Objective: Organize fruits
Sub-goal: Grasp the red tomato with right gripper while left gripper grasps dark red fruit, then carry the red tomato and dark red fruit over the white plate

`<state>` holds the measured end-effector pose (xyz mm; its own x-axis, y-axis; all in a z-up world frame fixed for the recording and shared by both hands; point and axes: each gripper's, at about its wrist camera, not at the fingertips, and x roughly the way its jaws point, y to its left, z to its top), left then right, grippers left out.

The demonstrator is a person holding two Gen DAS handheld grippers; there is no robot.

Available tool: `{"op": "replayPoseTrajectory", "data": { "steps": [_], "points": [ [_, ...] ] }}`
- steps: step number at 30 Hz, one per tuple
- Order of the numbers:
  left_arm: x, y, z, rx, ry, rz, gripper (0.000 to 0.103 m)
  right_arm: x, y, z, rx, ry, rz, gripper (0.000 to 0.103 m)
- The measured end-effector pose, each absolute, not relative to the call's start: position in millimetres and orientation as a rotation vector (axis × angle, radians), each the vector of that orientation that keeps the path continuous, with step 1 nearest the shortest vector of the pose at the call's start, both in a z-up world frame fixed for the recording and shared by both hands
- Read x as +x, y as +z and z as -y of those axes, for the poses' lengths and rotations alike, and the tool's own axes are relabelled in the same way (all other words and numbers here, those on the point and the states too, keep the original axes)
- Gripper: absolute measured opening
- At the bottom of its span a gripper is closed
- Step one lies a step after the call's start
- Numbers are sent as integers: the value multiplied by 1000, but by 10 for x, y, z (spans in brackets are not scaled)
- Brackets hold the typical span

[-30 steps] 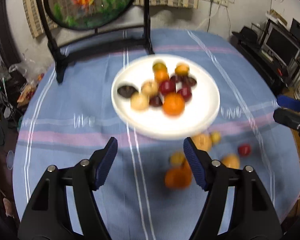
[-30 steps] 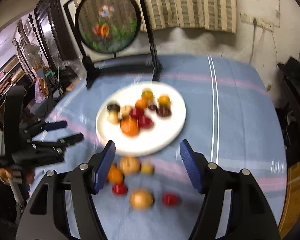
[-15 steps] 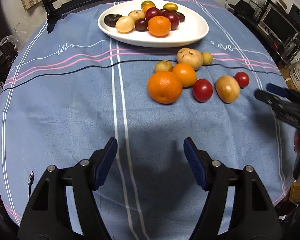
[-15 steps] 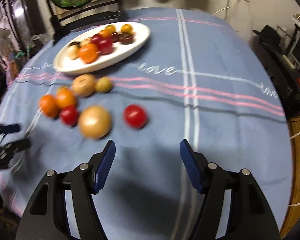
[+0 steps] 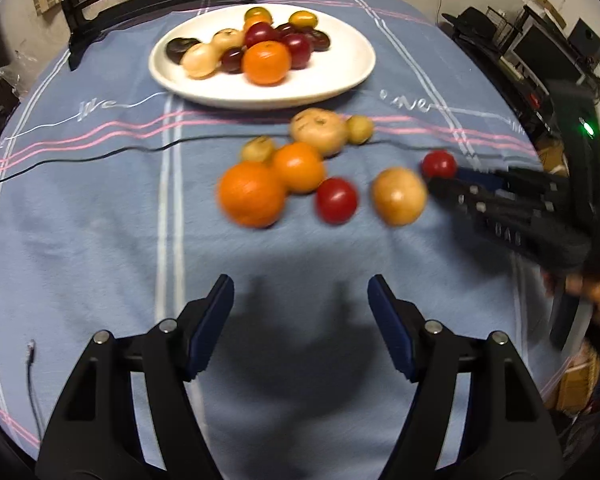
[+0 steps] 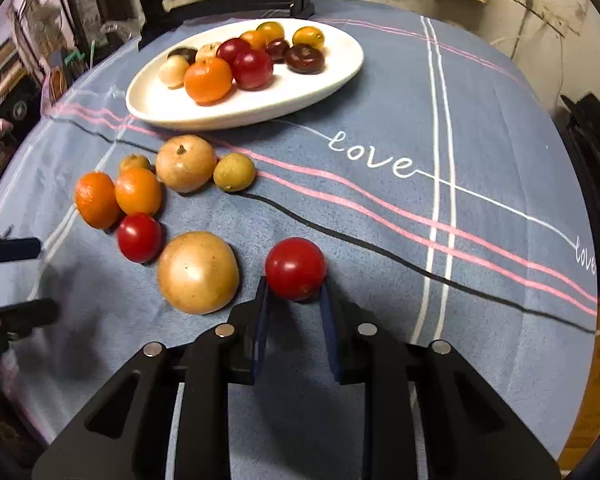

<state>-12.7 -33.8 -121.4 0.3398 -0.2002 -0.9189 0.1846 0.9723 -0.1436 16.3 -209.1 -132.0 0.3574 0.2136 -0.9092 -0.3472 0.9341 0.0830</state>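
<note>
Right gripper [image 6: 294, 294]: jaws just closed, now pinching the red fruit [image 6: 295, 268] at the fingertips, one pad on each flank. Fruit round, no long axis; resting on or just off the cloth [image 6: 380, 240], which cannot be told. Seated at the very tip of the pads, so grip judged shallow; slip possible on lifting.

Left gripper [image 5: 300, 320]: fingers spread, nothing between them, hovering over bare cloth short of the loose fruit.

Just left of the pinched fruit: a tan fruit [image 6: 198, 272], close but apart. Beyond it, a second red fruit [image 6: 139, 237], two oranges, and three more tan or yellowish fruits in a loose cluster.

Farthest: plate [image 6: 320, 80], already loaded, lying ahead and left of the right fingers. Next move judged as lift and carry forward-left over the cluster. Right hand committed; left nearer the oranges.
</note>
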Motion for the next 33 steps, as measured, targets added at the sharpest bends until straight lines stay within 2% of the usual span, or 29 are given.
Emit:
{"op": "replayPoseTrajectory", "data": {
  "steps": [2,4,6,11,18,20,21,30,33],
  "points": [
    [-25,-1227,459,-33,-246,-1191,68,126,-1274,2194,-74,363,-1151,24],
    [84,-1289,575,-33,-238,-1197,49,105,-1263,2249,-60,355,-1150,24],
    [155,-1360,623,-38,-221,-1214,42,77,-1274,2313,-44,350,-1157,24],
    [282,-1495,641,-45,-171,-1217,41,1,-1285,2454,6,352,-1165,24],
    [457,-1507,766,-49,-177,-1203,44,-25,-1274,2439,10,380,-1165,24],
    [495,-1520,777,-46,-168,-1210,41,-29,-1274,2428,6,383,-1165,24],
    [502,-1523,769,-49,-171,-1213,31,-29,-1271,2423,7,386,-1165,24],
    [260,-1399,633,-11,-209,-1197,31,-100,-1162,2378,23,404,-1151,24],
    [116,-1367,656,79,-198,-1182,31,-190,-1130,2332,41,416,-1148,24]
  ]
}}
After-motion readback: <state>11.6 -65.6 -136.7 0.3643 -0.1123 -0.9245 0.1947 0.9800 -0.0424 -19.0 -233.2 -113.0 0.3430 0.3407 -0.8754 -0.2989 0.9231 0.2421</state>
